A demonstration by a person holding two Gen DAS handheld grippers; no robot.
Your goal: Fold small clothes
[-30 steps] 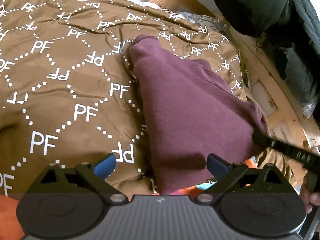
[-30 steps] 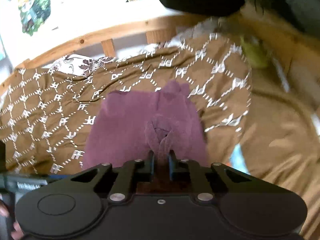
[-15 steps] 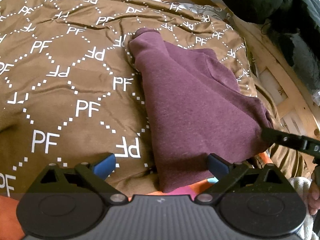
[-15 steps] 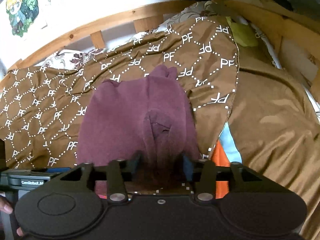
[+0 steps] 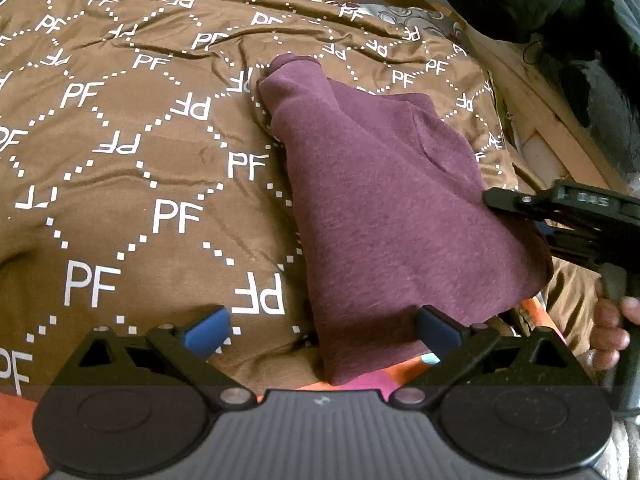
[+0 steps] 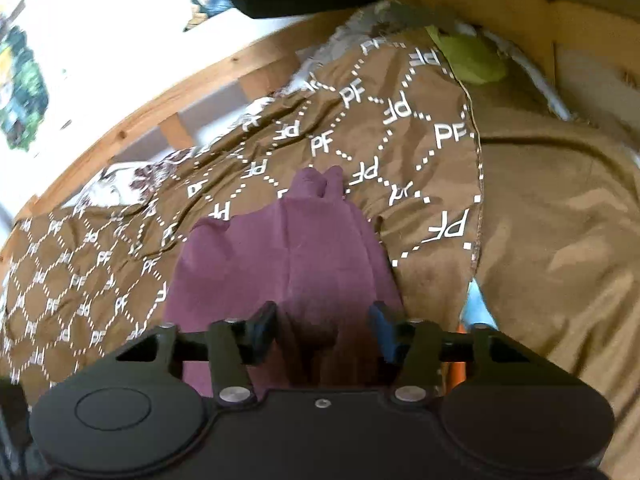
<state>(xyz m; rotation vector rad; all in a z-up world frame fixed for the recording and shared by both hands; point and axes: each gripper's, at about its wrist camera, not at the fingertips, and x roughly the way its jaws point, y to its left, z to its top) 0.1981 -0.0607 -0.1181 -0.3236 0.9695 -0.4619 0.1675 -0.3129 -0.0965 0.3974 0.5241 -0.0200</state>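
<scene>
A maroon garment (image 5: 392, 208) lies folded on the brown "PF" bedspread (image 5: 120, 168). It also shows in the right wrist view (image 6: 288, 248). My left gripper (image 5: 320, 330) is open at the garment's near edge, its right blue pad over the cloth and nothing held. My right gripper (image 6: 322, 330) is open, its fingers standing either side of the garment's near edge. It shows in the left wrist view (image 5: 560, 212) as a black tool at the garment's right side.
A wooden bed frame (image 6: 168, 96) runs behind the bed. Dark clothing (image 5: 560, 12) hangs at the upper right. An orange and pink cloth (image 5: 372, 380) lies under the garment's near edge. A green item (image 6: 472, 60) sits at the bed's far corner.
My right gripper was shut on a bunch of the maroon garment; it has opened and let it go. The garment has settled flat. My left gripper stayed open.
</scene>
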